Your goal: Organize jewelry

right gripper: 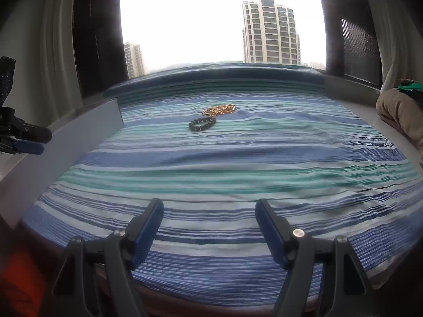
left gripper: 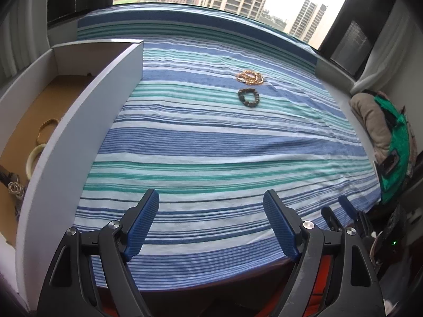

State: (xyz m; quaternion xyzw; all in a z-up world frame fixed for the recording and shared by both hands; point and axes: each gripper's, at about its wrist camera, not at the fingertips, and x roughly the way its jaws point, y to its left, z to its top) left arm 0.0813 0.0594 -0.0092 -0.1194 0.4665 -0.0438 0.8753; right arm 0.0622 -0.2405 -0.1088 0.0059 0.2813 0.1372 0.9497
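**Operator:** Striped cloth [left gripper: 211,142], blue, teal and white, covers the surface. Item one on it: a golden-brown beaded bracelet [left gripper: 249,77]. Item two: a dark beaded bracelet [left gripper: 248,97], just beside it on the near side. Both lie loose, well apart from my tongs.

**Clerk:** And the box?

**Operator:** White-walled cardboard box [left gripper: 79,121] at the left edge of the cloth. Contents I can see: a gold bangle [left gripper: 46,129], a cream bangle [left gripper: 33,159] and some linked silver rings [left gripper: 15,189], with a dark piece beside them that I cannot identify. The wall hides part of the floor.

**Clerk:** State of the tongs?

**Operator:** Left tongs [left gripper: 211,211] spread wide, nothing between them, hovering over the near edge of the cloth beside the box. Right tongs [right gripper: 208,216] also spread and empty, over the near edge too, aimed toward the two bracelets.

**Clerk:** Progress?

**Operator:** I judge it well along: several pieces are boxed, two are left out. Neither bracelet is touched yet. Remaining entries: fetch the dark one, fetch the golden one, place both in the box. The dark one lies nearer, so I would likely take it first.
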